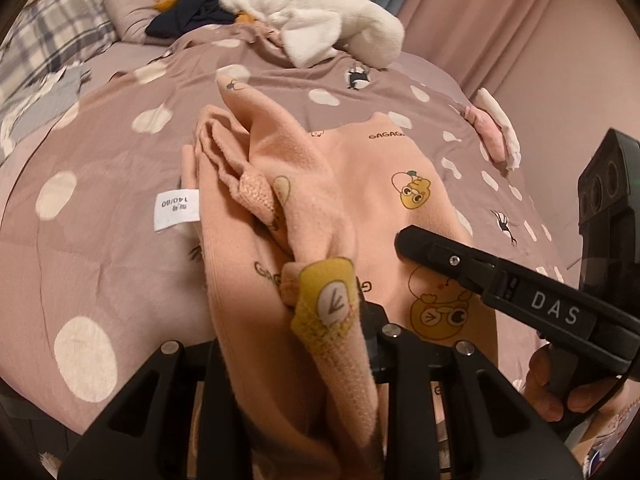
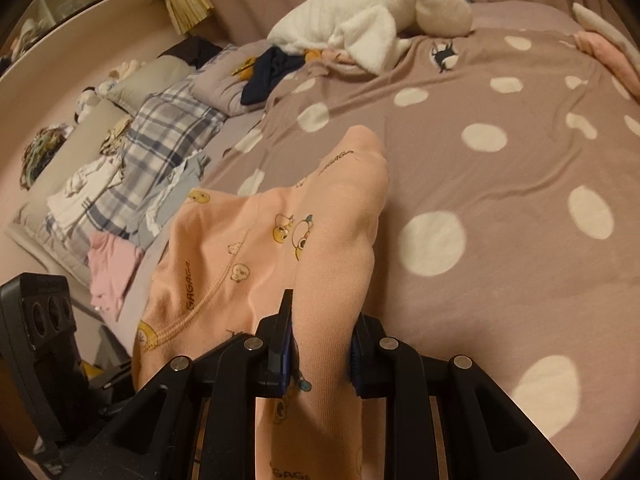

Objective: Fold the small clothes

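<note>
Peach cartoon-print knit garment [image 2: 256, 248] lies bunched on the dotted mauve bed cover [image 2: 500, 200]. Right tool [image 2: 322, 354] clamps one fabric fold; left tool [image 1: 320, 344] clamps another fold of it.

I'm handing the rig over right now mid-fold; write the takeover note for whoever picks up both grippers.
Left gripper: shut on a bunched edge of the peach cartoon-print knit garment, at its yellow patch.
Right gripper: shut on another edge of the same garment, fabric clamped between both fingers.
Garment: partly lifted off the mauve polka-dot duvet, far end resting on it, white size label showing.
Done: both grips taken.
Left: no fold laid yet; fold it and set it down.
</note>
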A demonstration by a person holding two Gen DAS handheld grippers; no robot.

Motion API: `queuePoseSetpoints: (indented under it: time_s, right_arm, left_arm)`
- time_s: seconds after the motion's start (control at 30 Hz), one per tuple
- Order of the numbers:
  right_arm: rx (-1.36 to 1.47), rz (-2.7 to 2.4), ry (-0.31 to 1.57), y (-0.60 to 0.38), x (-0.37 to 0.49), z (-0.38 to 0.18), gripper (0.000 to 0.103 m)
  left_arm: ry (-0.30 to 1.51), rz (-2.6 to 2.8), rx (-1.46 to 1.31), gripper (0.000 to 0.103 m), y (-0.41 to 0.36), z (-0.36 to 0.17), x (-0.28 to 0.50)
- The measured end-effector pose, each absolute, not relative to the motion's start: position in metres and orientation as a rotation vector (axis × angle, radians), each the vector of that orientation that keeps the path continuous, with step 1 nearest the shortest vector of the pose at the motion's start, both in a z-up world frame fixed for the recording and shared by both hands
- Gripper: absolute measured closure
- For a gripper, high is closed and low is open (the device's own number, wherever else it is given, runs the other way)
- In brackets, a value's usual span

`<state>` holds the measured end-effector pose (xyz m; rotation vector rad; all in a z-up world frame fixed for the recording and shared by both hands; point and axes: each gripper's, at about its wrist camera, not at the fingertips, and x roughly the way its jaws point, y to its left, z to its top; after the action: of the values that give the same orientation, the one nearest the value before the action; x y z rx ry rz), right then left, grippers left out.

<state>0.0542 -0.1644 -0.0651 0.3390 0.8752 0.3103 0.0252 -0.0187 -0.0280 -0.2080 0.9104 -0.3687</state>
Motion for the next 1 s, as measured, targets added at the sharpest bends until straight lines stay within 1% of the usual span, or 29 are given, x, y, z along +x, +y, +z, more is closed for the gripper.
queuePoseSetpoints:
  time_s: [0.3,0.47,0.67,0.77,0.9,1.0]
  right_arm:
    - [0.280,0.189,0.858,-0.197,0.056,-0.052,0.078]
    - [0.243,0.142,0.848,-0.209,0.057,-0.050,0.078]
    - [0.356,0.174,0.892,-0.228,0.066,-0.066,0.078]
    - [0.359,0.170,0.904,-0.229,0.065,-0.070,0.078]
    - [0.341,0.150,0.917,-0.224,0.068,-0.072,0.078]
    - [0.287,0.128,0.938,-0.220,0.069,-0.074,0.078]
  left_arm:
    - [0.904,-0.401,-0.180,0.076,-0.070,-0.020,0.039]
    - [0.927,-0.406,-0.160,0.076,-0.084,-0.022,0.048]
    - [0.969,-0.374,-0.175,0.075,-0.082,-0.028,0.051]
    - [0.968,-0.355,-0.152,0.074,-0.083,-0.029,0.052]
    - [0.967,-0.317,-0.093,0.068,-0.085,-0.035,0.051]
    - [0.965,-0.304,-0.044,0.067,-0.079,-0.042,0.049]
